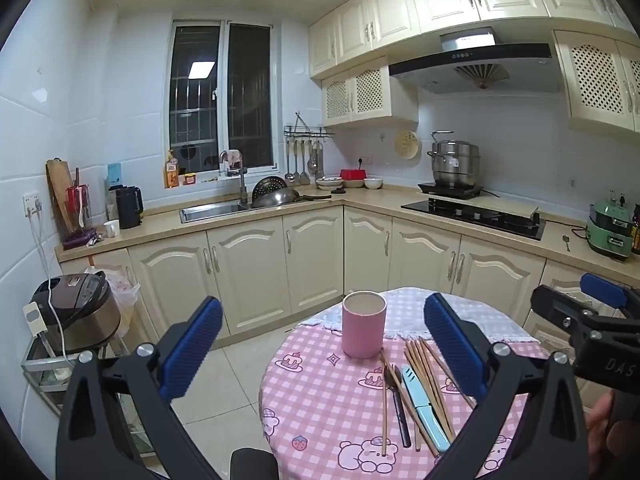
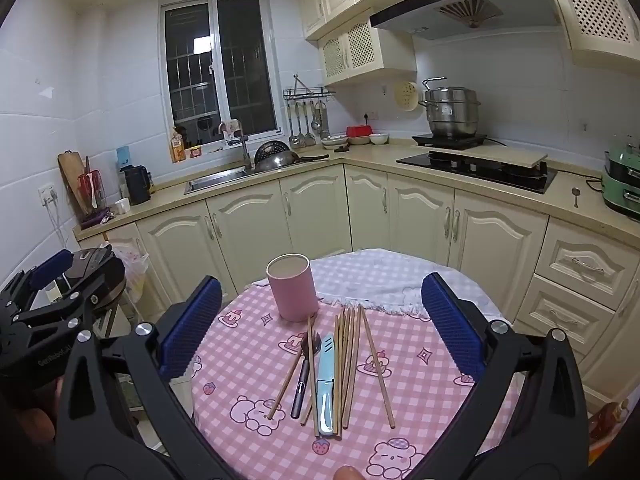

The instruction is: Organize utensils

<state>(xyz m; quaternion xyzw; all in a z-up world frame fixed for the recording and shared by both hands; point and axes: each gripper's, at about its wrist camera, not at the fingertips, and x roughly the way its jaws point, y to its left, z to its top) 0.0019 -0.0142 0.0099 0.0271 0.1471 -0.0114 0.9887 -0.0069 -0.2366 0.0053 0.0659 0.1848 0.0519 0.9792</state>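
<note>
A pink cup (image 1: 363, 325) (image 2: 293, 287) stands upright and looks empty on the round table with a pink checked cloth (image 1: 320, 396) (image 2: 256, 360). In front of it lie several wooden chopsticks (image 1: 430, 384) (image 2: 347, 364), a light-blue knife (image 1: 424, 408) (image 2: 325, 384) and a dark-handled spoon (image 1: 396, 400) (image 2: 306, 368). My left gripper (image 1: 322, 344) is open and empty, above the table's left front. My right gripper (image 2: 320, 320) is open and empty, above the utensils. Each gripper shows at the edge of the other's view.
A white checked cloth (image 2: 372, 276) covers the table's far part. Cream cabinets with a counter, sink (image 1: 212, 210) and hob (image 1: 476, 212) run behind. A rice cooker (image 1: 78, 312) sits on a rack at the left. A bottle (image 2: 608, 416) stands at the right edge.
</note>
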